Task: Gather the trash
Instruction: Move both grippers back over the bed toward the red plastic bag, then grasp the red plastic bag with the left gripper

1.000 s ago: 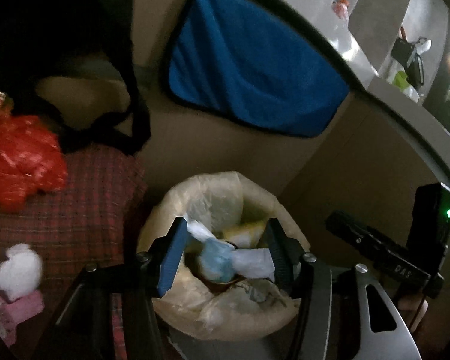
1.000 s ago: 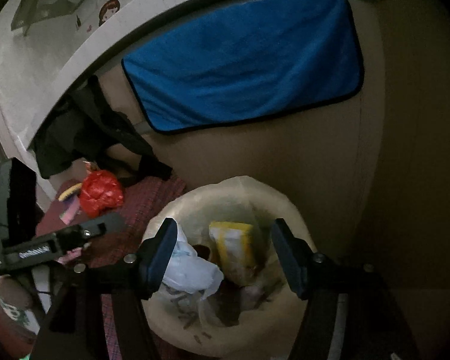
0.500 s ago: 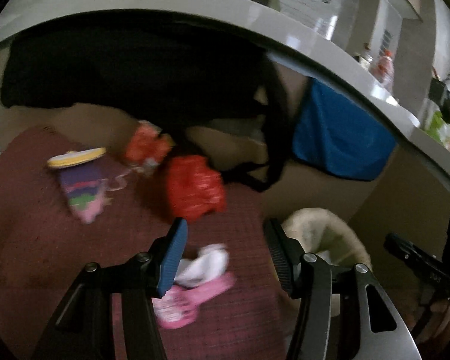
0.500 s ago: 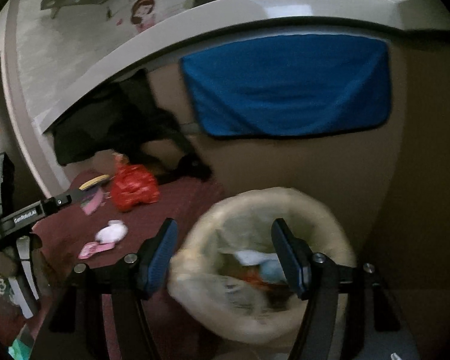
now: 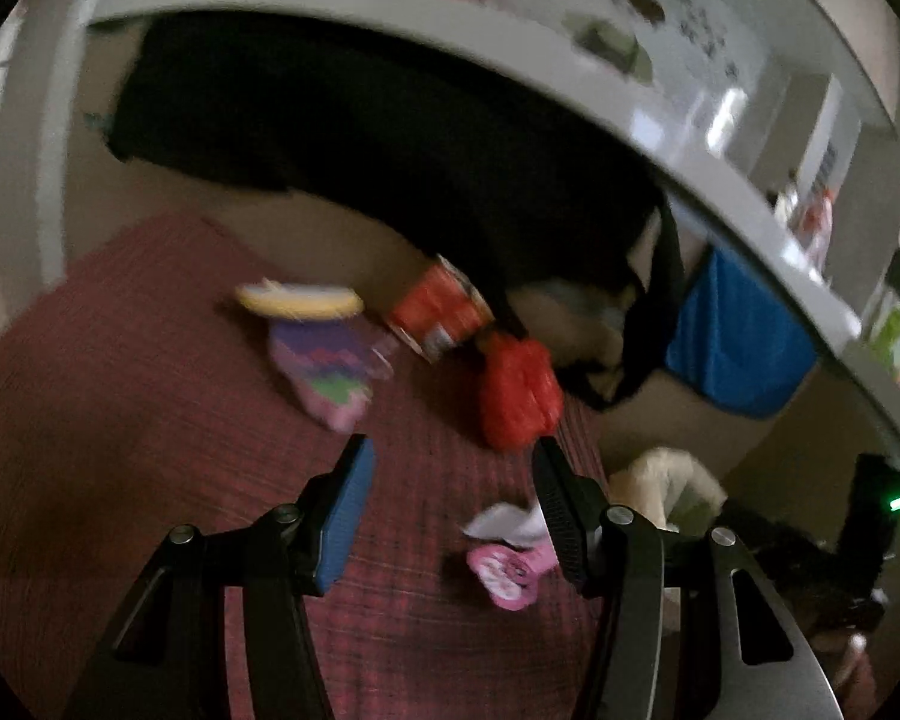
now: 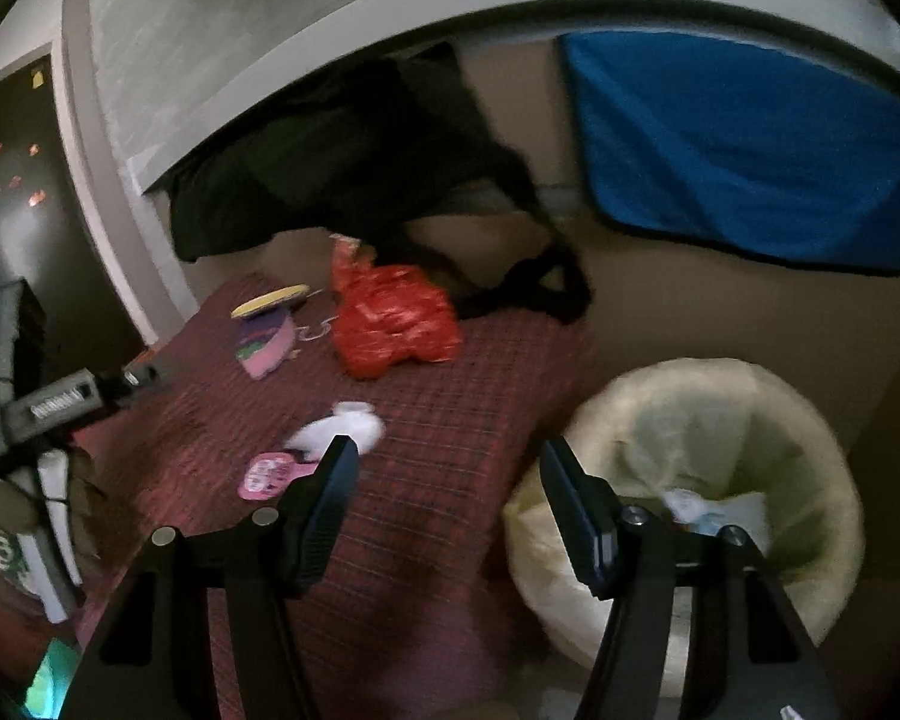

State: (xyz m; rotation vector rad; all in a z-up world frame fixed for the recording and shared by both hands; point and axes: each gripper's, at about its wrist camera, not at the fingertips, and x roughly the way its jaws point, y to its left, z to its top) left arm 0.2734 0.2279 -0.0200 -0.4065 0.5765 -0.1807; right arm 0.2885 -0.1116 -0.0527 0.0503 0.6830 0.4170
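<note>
Trash lying on red plaid cloth (image 6: 462, 420): white tissue wad (image 6: 345, 429) touching pink wrapper (image 6: 267, 474), red plastic bag (image 6: 393, 321) farther back. Lined bin (image 6: 708, 420) sitting beside cloth, holding scraps. Left tongs (image 5: 447, 510) and right tongs (image 6: 441, 510) both hovering spread, gripping nothing.

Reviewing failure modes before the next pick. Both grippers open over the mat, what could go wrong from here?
1. The tissue lies against the pink wrapper; the left gripper may catch only one.
2. The red bag is loose and crinkled; it may slip out.
3. The bin sits right at the mat edge; a swing could tip it.
</note>
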